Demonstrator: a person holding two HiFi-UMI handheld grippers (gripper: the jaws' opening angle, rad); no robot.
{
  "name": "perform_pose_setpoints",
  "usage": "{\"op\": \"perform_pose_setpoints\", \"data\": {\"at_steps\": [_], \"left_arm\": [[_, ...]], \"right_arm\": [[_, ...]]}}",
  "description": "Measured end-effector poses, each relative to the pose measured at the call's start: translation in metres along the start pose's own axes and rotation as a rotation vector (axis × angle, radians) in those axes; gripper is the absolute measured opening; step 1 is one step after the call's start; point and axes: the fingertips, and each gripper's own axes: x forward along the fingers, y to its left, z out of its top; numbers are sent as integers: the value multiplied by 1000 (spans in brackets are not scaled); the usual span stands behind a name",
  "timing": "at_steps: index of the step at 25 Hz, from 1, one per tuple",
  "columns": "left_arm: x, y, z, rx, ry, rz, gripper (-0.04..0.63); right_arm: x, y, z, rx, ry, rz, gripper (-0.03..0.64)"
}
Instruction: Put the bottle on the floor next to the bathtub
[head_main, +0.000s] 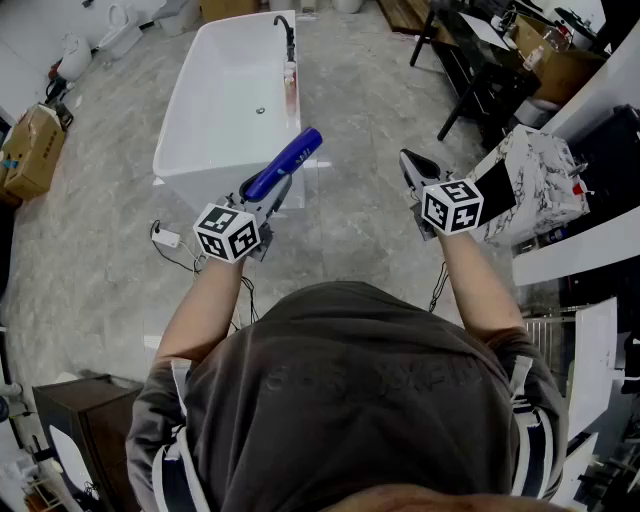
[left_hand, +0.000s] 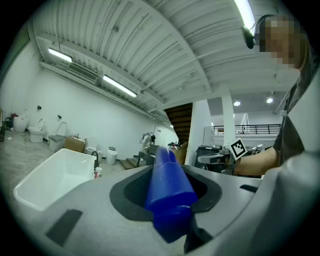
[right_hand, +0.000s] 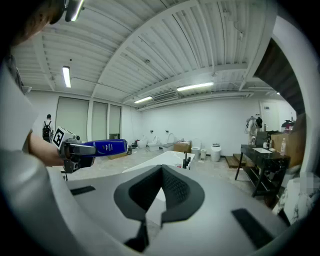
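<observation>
Mid-frame in head view, left gripper (head_main: 263, 192) is clamped on blue bottle (head_main: 285, 163), held level in air near white bathtub (head_main: 186, 100). Right gripper (head_main: 412, 166): jaws together, empty. Pickup looks done; setting it on floor (head_main: 370, 110) beside tub & release not yet done.

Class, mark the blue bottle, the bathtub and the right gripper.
blue bottle (head_main: 288, 160): head view, middle of its body.
bathtub (head_main: 230, 80): head view, bare inner floor.
right gripper (right_hand: 161, 168): right gripper view, where its closed tips meet.

Bathtub (head_main: 225, 100) ahead, open floor (head_main: 360, 150) beside it
</observation>
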Motion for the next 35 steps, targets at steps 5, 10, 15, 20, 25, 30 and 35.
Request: {"op": "perform_pose_setpoints", "data": {"at_steps": [5, 10, 15, 20, 25, 30, 35], "left_arm": [[4, -5, -1, 3, 3, -5, 138], [9, -9, -2, 6, 13, -8, 138], [17, -16, -2, 11, 29, -4, 138], [29, -30, -4, 9, 54, 19, 138], [47, -53, -5, 24, 85, 61, 138], [55, -71, -2, -8, 76, 110, 138], [52, -66, -3, -13, 78, 128, 138]], "right_arm": [[-4, -3, 0, -2, -3, 1, -9], [-7, -7, -3, 4, -4, 5, -9], [-11, -11, -5, -14, -14, 21, -8], [-16, -26, -15, -6, -16, 46, -8], [-28, -51, -29, -26, -13, 76, -8], [-34, -62, -44, -55, -2, 145, -8], [-19, -61, -56, -28, 1, 177, -8]]}}
